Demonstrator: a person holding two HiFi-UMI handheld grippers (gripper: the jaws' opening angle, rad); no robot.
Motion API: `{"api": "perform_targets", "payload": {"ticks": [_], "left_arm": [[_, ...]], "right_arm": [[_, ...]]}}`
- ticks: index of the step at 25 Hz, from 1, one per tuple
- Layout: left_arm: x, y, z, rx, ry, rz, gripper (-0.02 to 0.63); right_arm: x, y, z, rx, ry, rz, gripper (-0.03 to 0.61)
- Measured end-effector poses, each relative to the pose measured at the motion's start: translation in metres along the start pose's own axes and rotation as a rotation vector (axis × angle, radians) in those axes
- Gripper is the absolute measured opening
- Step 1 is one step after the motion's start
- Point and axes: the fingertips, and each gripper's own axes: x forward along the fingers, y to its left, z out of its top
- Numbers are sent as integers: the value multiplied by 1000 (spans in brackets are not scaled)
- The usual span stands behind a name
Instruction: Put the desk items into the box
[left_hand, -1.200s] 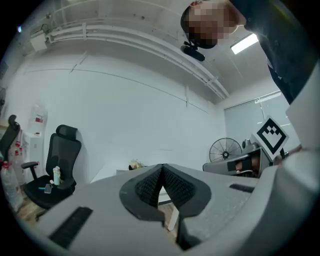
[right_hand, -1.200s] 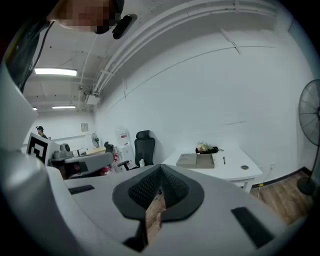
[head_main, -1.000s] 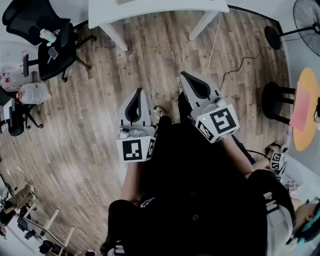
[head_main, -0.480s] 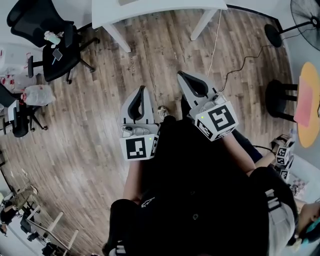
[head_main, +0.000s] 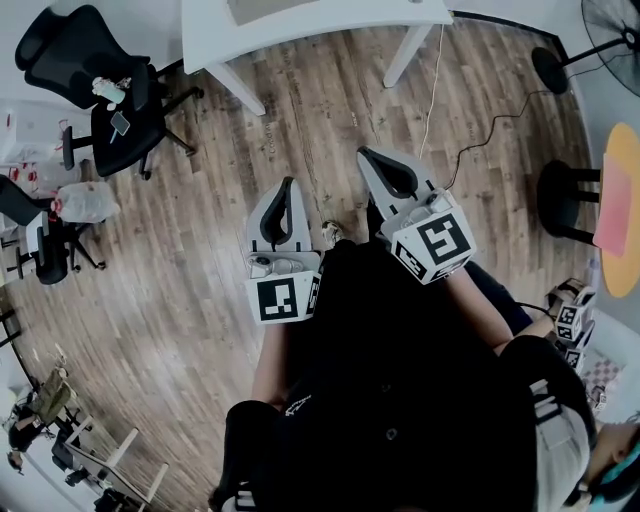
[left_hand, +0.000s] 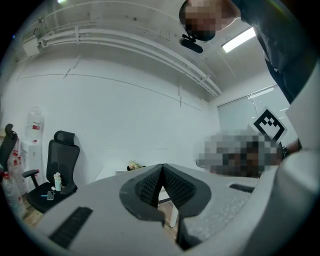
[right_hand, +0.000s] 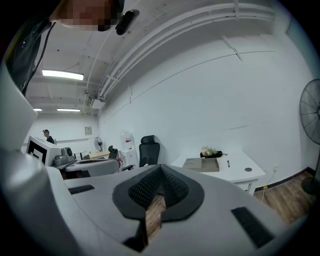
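the left gripper (head_main: 287, 184) and the right gripper (head_main: 364, 153) are both closed on nothing; in each gripper's own view the ribbed pads meet at the tips. the person holds them side by side in front of a dark-clothed body, both pointing toward the desk.

the cardboard box (right_hand: 202, 164) lies on the white desk (right_hand: 239, 176), well apart from both grippers. touching or just behind the box is a dark item with a greenish tuft (right_hand: 212, 152). a pen (right_hand: 228, 163) lies just beside the box, and a small round item (right_hand: 248, 169) sits nearer the desk's front edge.

around the desk is a wood floor (head_main: 200, 260). a black office chair (head_main: 70, 45) stands to the left with a small bottle (head_main: 108, 90) on its seat. to the right are a thin cable (head_main: 490, 122) across the boards, a black stool (head_main: 560, 195) and a standing fan (head_main: 612, 35).
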Motion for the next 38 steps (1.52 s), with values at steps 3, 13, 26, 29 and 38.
{"api": "perform_targets", "payload": {"ticks": [3,13,26,29,38], "left_arm": [[23,-3,0,2,10,-8,8],[130,-22,19,-19,-5,-19,8],[246,-61,29,-11,-49,94,8],[265,-70,28,-3,-58,111,8],[295,-56,24,-3,-40,124,8]], "right_arm": [[8,-21,4,22,-7,-5,-2],[33,-118,33,29,-32,-50,-2],[42,-247,64,6,-47,-21,-2],[44,-269,61,6,-42,-15,-2],[72,-289,64,7,-28,-4,-2]]}}
